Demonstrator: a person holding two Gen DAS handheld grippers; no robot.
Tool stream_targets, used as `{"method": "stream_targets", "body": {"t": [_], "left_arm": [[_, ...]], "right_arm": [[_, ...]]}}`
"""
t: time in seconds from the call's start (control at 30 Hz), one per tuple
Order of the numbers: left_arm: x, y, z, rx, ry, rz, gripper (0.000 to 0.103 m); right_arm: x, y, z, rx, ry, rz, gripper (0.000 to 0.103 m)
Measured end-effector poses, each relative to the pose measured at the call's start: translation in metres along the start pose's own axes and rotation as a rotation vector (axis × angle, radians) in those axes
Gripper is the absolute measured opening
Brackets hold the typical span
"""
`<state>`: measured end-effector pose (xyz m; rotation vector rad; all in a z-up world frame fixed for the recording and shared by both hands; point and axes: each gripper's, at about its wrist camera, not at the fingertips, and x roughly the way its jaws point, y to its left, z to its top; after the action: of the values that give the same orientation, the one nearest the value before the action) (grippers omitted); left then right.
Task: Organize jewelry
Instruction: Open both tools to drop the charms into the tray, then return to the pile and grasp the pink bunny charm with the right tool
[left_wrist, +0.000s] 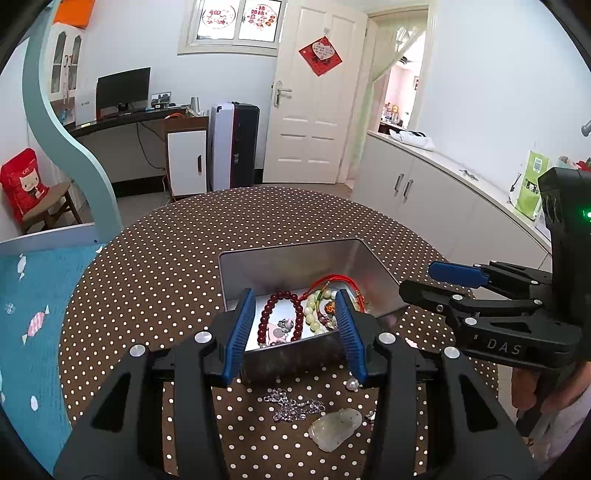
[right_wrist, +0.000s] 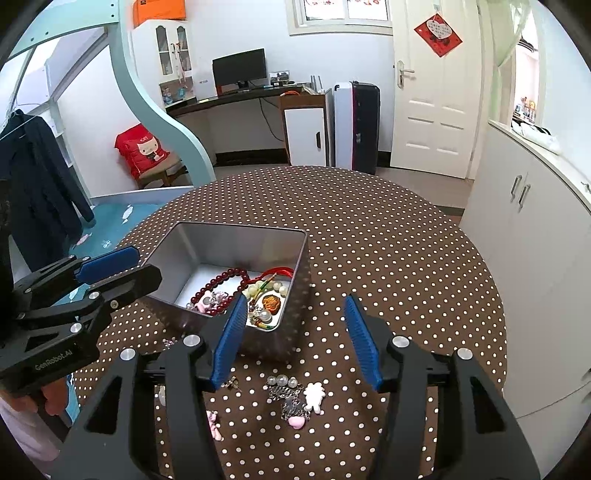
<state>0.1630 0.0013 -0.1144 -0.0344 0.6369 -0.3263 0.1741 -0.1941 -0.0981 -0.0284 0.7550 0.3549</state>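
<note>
An open metal tin (left_wrist: 288, 254) (right_wrist: 240, 229) stands on the dotted table and holds a dark red bead bracelet (left_wrist: 264, 317) (right_wrist: 221, 278), a pale green bead bracelet (left_wrist: 310, 314) and a red cord (left_wrist: 332, 280). My left gripper (left_wrist: 293, 295) hovers open over the tin's near wall, nothing between its pads. Below it lie a silver chain (left_wrist: 295, 404), a jade pendant (left_wrist: 336, 428) and a pearl (left_wrist: 351, 384). My right gripper (right_wrist: 294, 301) is open and empty by the tin's near right corner. Loose pearls (right_wrist: 282, 380), a white charm (right_wrist: 314, 397) and a pink heart (right_wrist: 296, 422) lie beneath it.
The round table (left_wrist: 184, 258) wears a brown cloth with white dots. A white cabinet run (right_wrist: 535, 229) stands close on the right, a blue bed (left_wrist: 33, 314) on the left. Each gripper shows at the other view's edge: the right gripper (left_wrist: 421, 278) and the left gripper (right_wrist: 136, 266).
</note>
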Motion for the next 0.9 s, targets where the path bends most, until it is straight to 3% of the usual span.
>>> {"method": "stream_targets", "body": {"t": [0.5, 0.57, 0.9], "left_arm": [[-0.023, 0.003, -0.020, -0.024, 0.005, 0.000, 0.047], [-0.028, 0.004, -0.027, -0.035, 0.011, -0.002, 0.053], [-0.043, 0.022, -0.063, -0.081, 0.060, -0.001, 0.062]], "right_arm": [[-0.019, 0.014, -0.016, -0.034, -0.008, -0.010, 0.065], [-0.020, 0.018, -0.023, -0.037, 0.003, -0.005, 0.065], [-0.011, 0.044, -0.058, -0.083, 0.089, 0.060, 0.064]]}}
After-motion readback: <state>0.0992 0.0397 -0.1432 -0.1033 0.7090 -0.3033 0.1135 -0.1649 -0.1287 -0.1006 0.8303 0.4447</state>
